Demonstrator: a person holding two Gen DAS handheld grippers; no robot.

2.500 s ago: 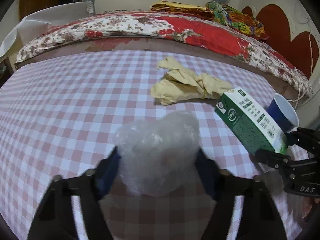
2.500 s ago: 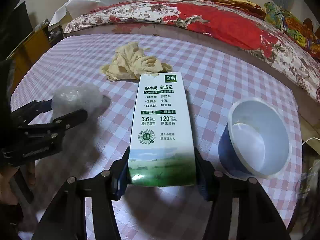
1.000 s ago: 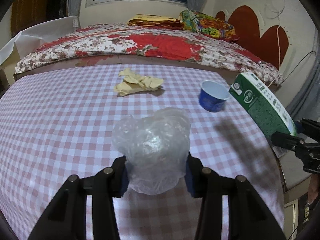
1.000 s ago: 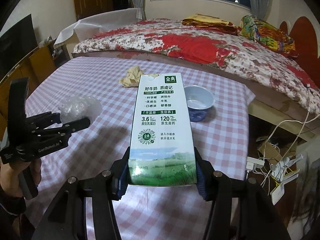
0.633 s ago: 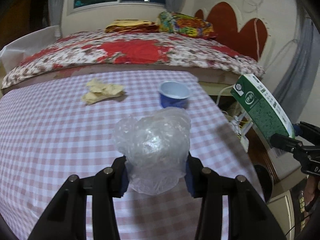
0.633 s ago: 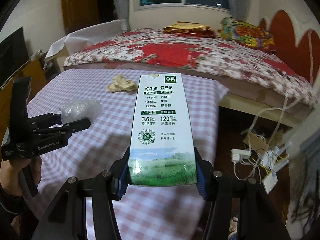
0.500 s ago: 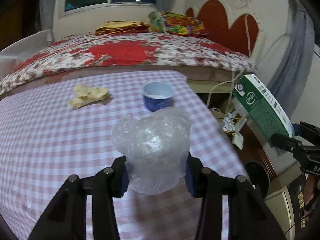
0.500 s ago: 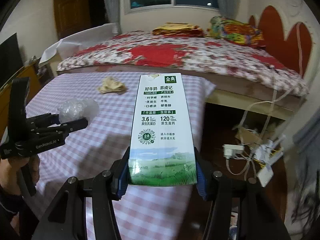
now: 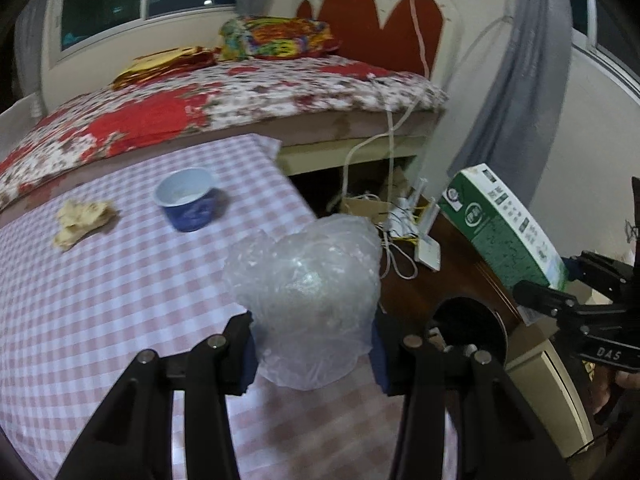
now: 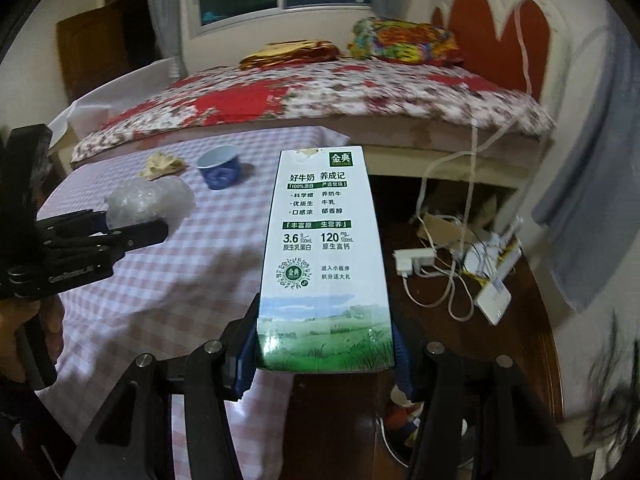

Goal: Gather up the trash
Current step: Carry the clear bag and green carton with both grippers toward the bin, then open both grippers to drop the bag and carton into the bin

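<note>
While both tools (image 9: 312,354) (image 10: 324,360) grip trash, cup (image 9: 188,199) and rag (image 9: 82,218) lie apart.

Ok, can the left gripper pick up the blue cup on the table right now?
Probably not yet. The left gripper is shut on the plastic bag, so it has no free grip. The blue cup stands unobstructed on the checked table, beside the crumpled tissue.

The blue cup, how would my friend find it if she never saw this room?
Start at the table with the pink checked cloth beside the flowery bed. Near the table's far edge, by the bed, stands a small blue cup, white inside, upright and open. Its only neighbour on the cloth is a crumpled yellowish paper, flat and pale.
</note>
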